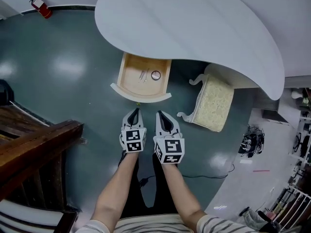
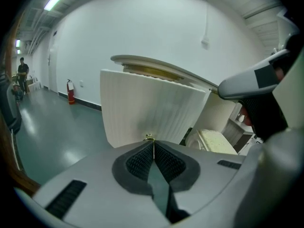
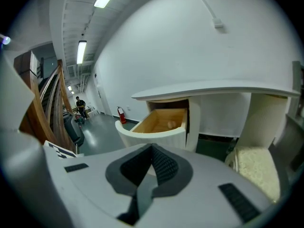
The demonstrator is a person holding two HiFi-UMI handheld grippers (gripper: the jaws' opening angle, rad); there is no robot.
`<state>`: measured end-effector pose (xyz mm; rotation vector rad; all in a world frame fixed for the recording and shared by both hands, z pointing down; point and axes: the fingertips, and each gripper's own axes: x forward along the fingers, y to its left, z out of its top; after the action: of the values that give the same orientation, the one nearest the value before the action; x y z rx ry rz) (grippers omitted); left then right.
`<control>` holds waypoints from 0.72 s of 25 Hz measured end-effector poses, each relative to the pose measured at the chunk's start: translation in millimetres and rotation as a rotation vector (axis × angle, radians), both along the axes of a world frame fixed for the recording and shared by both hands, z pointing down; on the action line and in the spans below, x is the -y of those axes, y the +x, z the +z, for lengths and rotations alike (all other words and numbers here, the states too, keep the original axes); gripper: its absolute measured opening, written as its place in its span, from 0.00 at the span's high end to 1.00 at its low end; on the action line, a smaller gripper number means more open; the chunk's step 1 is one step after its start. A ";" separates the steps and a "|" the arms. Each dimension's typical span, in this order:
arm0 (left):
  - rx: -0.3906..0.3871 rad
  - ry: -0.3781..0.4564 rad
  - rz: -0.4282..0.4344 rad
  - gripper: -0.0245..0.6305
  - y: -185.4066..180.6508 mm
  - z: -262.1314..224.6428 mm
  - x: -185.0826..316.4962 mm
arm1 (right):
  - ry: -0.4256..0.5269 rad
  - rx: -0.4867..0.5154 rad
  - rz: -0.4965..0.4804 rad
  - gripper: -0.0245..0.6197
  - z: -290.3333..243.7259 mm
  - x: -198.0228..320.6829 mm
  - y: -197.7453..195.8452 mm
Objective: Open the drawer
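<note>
The drawer sticks out from under the white table, already pulled open, right in front of both claws. It looks like stiff wood, not too heavy, and it should slide straight. Its round front is smooth, so the tiny gold knob is the only good spot to hold, and a knob that small could slip. The left claw is pressed together, with the knob just past its tips. It does not seem to pinch it. The right claw is pressed together too, on nothing. I count one drawer, one knob, two claws, and one little round thing inside
</note>
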<state>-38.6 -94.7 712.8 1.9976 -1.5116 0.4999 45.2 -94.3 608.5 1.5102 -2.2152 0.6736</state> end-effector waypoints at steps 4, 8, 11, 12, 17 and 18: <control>-0.011 0.016 0.008 0.95 7.7 -31.8 -5.0 | -0.008 0.004 0.011 0.94 -14.8 -0.9 4.9; -0.029 0.048 -0.017 0.95 5.5 -74.8 -4.9 | -0.004 0.020 -0.012 0.94 -35.5 -4.6 -6.5; -0.044 0.056 -0.034 0.95 3.5 -96.0 -9.5 | -0.005 0.015 -0.038 0.94 -48.2 -11.0 -12.3; -0.045 0.061 -0.033 0.95 3.3 -102.6 -10.7 | -0.008 0.013 -0.045 0.94 -51.8 -12.6 -13.0; -0.036 0.104 -0.003 0.96 1.9 -142.5 -14.4 | 0.006 0.032 -0.048 0.94 -82.2 -13.5 -12.3; -0.039 0.115 0.001 0.96 2.0 -152.4 -14.8 | 0.013 0.037 -0.051 0.94 -89.9 -13.2 -12.1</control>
<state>-36.6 -80.0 560.3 2.0829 -1.5471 0.3802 33.1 -81.0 518.6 1.4537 -2.2815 0.6779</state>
